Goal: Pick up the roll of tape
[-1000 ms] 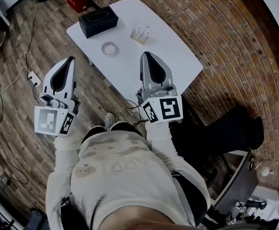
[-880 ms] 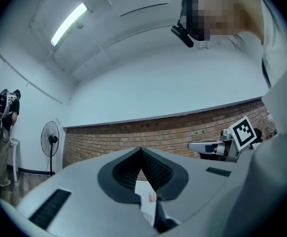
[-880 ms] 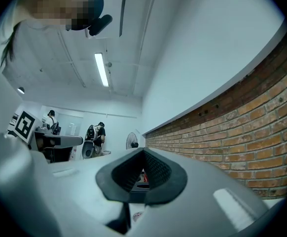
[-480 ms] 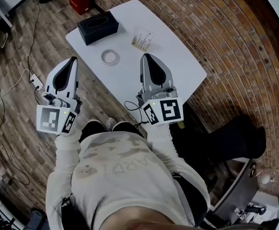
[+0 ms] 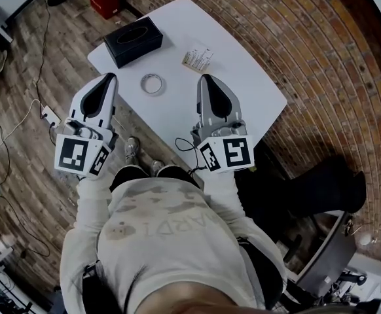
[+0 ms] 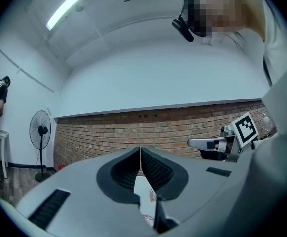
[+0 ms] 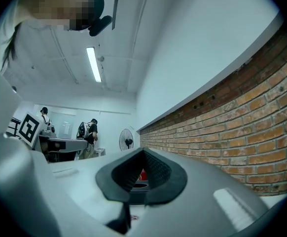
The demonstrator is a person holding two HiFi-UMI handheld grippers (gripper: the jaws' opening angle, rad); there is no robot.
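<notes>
Tape first: the roll of tape (image 5: 152,84) lies flat on the white table (image 5: 243,90), near the edge facing the person, roughly between the two tools and a little ahead of their tips. Nothing touches it.

The left gripper (image 5: 109,77) is clenched, pads together with nothing in them, and it hangs over the floor just off the table's corner. The right gripper (image 5: 205,78) is pressed closed too, empty, its tip over the tabletop to the right of the roll.

The trouble I'd expect is plain enough. Closed jaws cannot take a ring, so coming in like this would only shove it along the smooth top, perhaps off that near edge. A thin, low roll is also easy to pinch badly: catch one wall too shallowly and it may flip or slip out. Both tools arriving at once could knock each other.

A black box (image 5: 133,33) sits at the far end and a small packet (image 5: 197,59) to the right, both well apart from the roll.

Around it are a wood floor (image 5: 20,57) strewn with cables (image 5: 20,110), a brick wall (image 5: 321,57) and a standing fan (image 6: 40,132).
</notes>
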